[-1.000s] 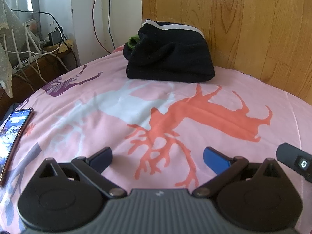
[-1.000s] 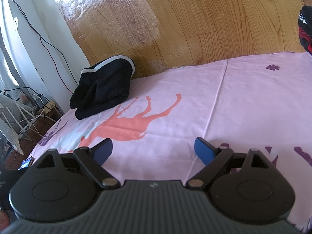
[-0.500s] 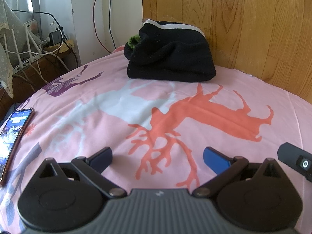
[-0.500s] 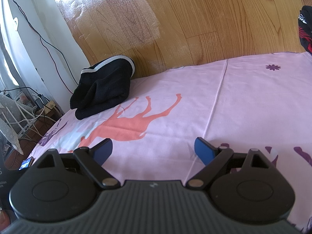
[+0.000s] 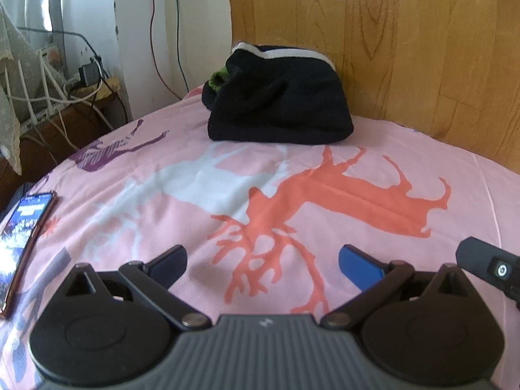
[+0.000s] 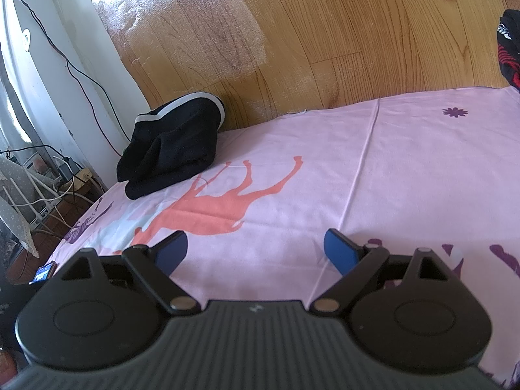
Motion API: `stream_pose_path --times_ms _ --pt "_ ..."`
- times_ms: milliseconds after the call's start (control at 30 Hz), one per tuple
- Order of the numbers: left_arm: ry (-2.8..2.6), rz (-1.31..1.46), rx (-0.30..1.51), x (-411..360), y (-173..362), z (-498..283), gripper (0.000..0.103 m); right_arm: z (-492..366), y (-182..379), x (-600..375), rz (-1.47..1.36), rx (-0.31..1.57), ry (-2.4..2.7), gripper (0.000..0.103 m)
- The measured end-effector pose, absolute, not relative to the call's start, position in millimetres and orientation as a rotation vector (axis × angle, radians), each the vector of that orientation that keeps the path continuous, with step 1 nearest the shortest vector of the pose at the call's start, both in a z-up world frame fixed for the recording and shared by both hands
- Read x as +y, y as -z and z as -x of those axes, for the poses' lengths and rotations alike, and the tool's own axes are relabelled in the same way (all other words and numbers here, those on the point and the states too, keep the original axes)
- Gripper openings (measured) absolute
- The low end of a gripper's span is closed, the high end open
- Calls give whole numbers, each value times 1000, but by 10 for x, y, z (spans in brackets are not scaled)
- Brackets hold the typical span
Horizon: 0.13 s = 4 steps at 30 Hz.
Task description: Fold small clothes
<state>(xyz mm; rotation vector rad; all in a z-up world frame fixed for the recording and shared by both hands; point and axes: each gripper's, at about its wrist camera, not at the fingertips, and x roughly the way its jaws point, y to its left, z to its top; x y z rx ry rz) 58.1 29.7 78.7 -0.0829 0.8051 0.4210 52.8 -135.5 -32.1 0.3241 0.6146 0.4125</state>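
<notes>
Both grippers, left (image 5: 261, 261) and right (image 6: 255, 253), gape wide, holding nothing. Folded black garment (image 5: 279, 107) sits by the headboard (image 5: 406, 48) on the pink sheet (image 5: 201, 175). No legible writing; phone (image 5: 24, 224) screen blurred.

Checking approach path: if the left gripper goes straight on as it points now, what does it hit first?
Probably the pink bedsheet, since the open left gripper seems angled slightly down. If it skims above that, the black folded garment against the wooden headboard comes next. Depth unclear.

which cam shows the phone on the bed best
The left wrist view: the phone lies along the left edge of the pink sheet, its lit screen and reddish case visible. The right wrist view catches only a tiny blue corner of it at the far left.
</notes>
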Motion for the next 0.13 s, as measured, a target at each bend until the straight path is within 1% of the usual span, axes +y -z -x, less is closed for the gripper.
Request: stream_pose_path --times_ms 133 --pt "-410 76 814 283 -782 -599 103 -528 321 -1356 -324 615 -412 93"
